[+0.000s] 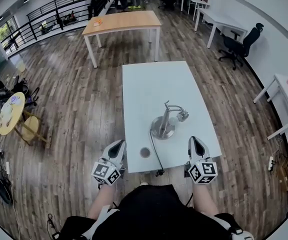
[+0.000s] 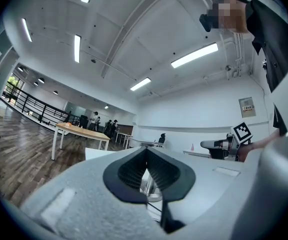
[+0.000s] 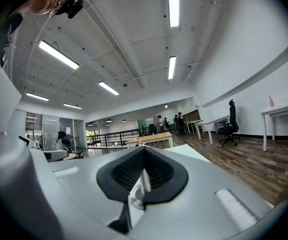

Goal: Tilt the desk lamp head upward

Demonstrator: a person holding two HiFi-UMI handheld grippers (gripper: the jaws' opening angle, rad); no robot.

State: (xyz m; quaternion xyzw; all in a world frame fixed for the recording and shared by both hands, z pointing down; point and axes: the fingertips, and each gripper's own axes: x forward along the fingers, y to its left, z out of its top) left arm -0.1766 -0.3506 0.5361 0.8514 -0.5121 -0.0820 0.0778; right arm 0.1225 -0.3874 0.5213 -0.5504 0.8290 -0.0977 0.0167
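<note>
Open office with a wood floor [image 1: 74, 109]. A pale counter [image 1: 149, 84] stands in the middle, running from near to far.

**Location.** The lamp [image 1: 165, 121] stands on the near half of the counter, slightly right of centre. Its cord [image 1: 156, 156] runs off the near edge.

**Tongs.** The left tongs [image 1: 118, 148] and right tongs [image 1: 195, 144] are at the near edge, one on either side of the cord. Both are closed and empty, and neither touches the lamp.

**Handling.**
- The lamp is probably light, with smooth metal that is likely slippery.
- The joint may be stiff, so the base [image 1: 161, 130] could slide or tip.
- Steady the stem or base with one pair of tongs.
- Grip the head [image 1: 181, 115] at its rim with the other and lift.

**Appearance.** Brushed metal, with a round disc base, a leaning stem and a thin arm. The small head is on the right side.
</note>
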